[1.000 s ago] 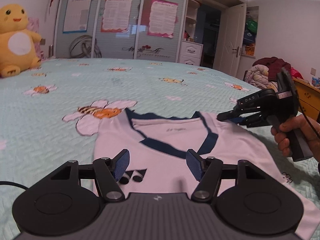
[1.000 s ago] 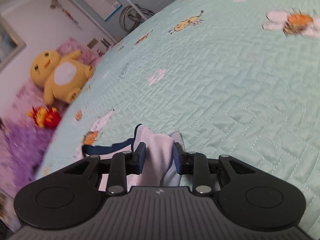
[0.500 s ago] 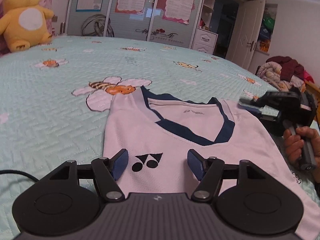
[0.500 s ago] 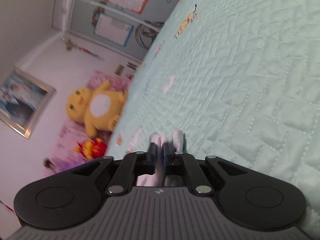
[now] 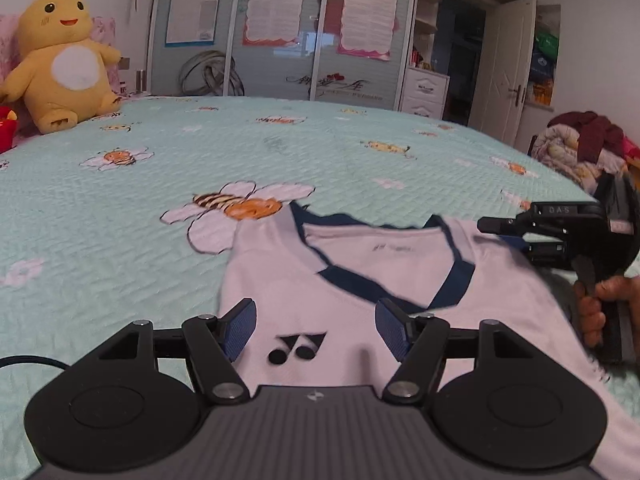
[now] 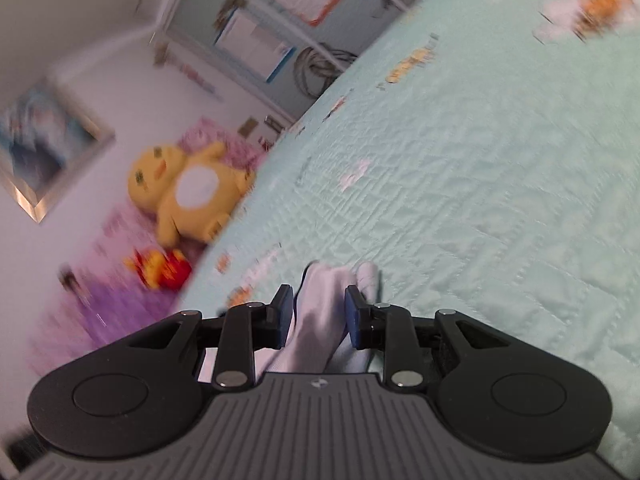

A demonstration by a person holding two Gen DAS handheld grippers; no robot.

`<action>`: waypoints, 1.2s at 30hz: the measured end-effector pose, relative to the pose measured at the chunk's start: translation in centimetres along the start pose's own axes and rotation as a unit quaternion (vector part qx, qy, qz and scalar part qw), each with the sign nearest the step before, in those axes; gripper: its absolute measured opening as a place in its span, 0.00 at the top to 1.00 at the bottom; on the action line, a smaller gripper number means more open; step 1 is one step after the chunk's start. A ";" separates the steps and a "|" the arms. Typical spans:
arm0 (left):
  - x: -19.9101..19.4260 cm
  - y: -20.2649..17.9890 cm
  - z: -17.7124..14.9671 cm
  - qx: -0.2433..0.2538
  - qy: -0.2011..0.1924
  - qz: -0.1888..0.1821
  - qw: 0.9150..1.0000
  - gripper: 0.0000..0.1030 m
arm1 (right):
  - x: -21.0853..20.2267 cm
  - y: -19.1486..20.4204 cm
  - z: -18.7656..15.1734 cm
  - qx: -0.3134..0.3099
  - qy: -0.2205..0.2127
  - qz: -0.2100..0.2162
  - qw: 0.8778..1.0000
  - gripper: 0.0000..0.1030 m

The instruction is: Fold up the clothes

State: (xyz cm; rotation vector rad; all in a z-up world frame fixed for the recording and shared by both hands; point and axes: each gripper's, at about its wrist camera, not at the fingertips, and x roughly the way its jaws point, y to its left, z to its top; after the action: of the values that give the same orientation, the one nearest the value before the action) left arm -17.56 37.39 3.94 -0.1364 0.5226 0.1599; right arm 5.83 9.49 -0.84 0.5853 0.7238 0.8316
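Note:
A white shirt (image 5: 360, 300) with a navy V-neck and a black logo lies face up on the teal bedspread (image 5: 120, 220). My left gripper (image 5: 316, 314) hovers open just above its chest, the logo between the blue pads, nothing gripped. At the shirt's right shoulder a hand holds my right gripper (image 5: 500, 234) low over the bed. In the right wrist view the right gripper (image 6: 319, 308) has its jaws opening, and a fold of the shirt (image 6: 326, 280) lies loosely between the pads.
A yellow plush toy (image 5: 60, 64) sits at the bed's far left corner beside a red toy (image 6: 168, 272). A pile of clothes (image 5: 580, 148) is heaped off the bed's right side. Wardrobe doors (image 5: 280, 32) stand behind the bed.
The right gripper came down with the shirt's shoulder to the bed; its jaws pinched the fold, then spread. The shirt now lies flatter. My left gripper stayed open over the chest.

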 end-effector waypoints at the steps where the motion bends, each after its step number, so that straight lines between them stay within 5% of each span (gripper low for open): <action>1: 0.1 0.1 -0.3 -0.001 0.006 -0.001 1.000 0.33 | 0.2 0.3 -0.1 -0.012 0.002 -0.009 1.000 0.72; 8: 0.6 0.7 -1.1 -0.021 0.020 -0.013 1.000 0.32 | 1.0 0.0 0.5 -0.005 0.002 -0.023 1.000 0.73; 9: 0.6 0.8 -1.2 -0.024 0.019 -0.016 0.999 0.32 | 1.1 -0.5 0.7 0.014 0.004 -0.011 1.000 0.73; 11: 0.6 1.0 -1.2 -0.030 0.017 -0.019 0.999 0.32 | 1.2 -1.9 0.8 0.072 0.009 0.028 0.997 0.98; 14: 0.6 1.1 -1.2 -0.035 0.019 -0.022 0.999 0.31 | 1.1 -4.4 0.6 0.162 0.012 0.088 0.983 0.99; 25: -1.4 2.3 -0.6 -0.069 0.002 -0.024 0.997 0.31 | 0.1 -3.3 0.0 0.133 0.009 0.048 0.990 0.94; 36: -5.0 4.8 -1.5 -0.103 0.048 -0.047 0.992 0.29 | -10.2 0.8 -7.6 0.111 0.006 0.003 0.994 0.92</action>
State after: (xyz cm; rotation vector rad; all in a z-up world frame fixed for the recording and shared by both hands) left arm -23.51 41.20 4.76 -0.3708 0.5944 0.1156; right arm -5.08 2.99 -1.52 0.7819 0.8325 0.7654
